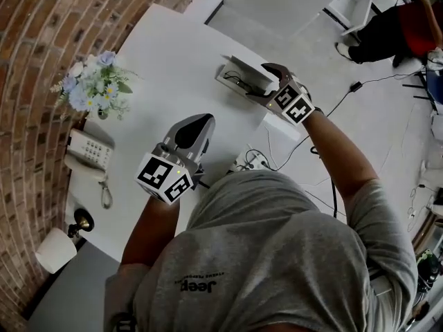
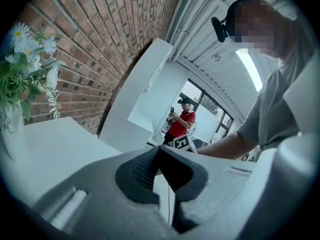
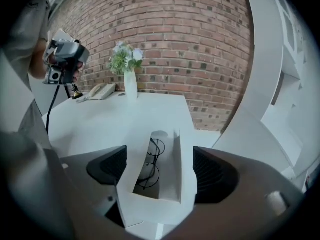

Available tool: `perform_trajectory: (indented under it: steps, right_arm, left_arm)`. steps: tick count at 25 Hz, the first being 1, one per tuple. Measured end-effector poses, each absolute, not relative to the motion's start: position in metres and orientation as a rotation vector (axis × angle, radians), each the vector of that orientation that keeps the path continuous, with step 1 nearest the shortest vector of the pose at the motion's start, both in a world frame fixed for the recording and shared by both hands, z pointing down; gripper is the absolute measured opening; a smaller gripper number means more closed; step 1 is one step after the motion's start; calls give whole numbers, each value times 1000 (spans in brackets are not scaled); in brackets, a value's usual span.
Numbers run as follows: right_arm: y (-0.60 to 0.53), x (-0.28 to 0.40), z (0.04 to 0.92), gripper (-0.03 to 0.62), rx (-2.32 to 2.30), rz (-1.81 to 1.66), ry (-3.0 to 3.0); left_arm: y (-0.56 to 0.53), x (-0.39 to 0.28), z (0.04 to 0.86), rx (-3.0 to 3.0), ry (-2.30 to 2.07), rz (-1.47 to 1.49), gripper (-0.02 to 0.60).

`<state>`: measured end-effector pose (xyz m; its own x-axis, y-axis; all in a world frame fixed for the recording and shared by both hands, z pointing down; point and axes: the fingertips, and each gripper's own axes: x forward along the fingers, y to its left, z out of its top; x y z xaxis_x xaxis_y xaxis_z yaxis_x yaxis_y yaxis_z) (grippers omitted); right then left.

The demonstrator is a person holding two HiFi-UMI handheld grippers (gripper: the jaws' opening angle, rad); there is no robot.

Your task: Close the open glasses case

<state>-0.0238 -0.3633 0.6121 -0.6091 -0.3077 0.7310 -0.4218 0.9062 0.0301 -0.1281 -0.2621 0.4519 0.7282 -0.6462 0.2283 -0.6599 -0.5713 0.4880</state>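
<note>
1. The open glasses case (image 3: 167, 176) lies on the white table (image 1: 166, 61), near the edge on the person's right. Wire-framed glasses (image 3: 150, 166) lie inside it, and its lid (image 1: 243, 66) is raised.
2. The right gripper (image 1: 266, 81) hovers at the case with its jaws spread wide, one on each side of the case. Neither pad appears to press on it.
3. The left gripper (image 1: 196, 126) hangs nearer the person, above bare table, with its jaws together and nothing between them.
4. To close the case well, I would push the lid over with one jaw in a slow arc, not pinch the case.
5. The case looks light and may slide, so bringing the left gripper in to brace the base would help, and the glasses' arms should be fully inside before the lid comes down
</note>
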Motion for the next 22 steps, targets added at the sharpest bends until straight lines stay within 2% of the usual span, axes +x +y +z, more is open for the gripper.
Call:
perform_trajectory:
  steps: [17,22]
  right_arm:
    - [-371,-29,680,422,453,203,-2131]
    - [-368,-30,682,402,449,220,-2143]
  left_arm:
    - [-269,-148,475,2322,-1001,31,-2]
    - [-268,-151,477,2318,-1005,31,-2]
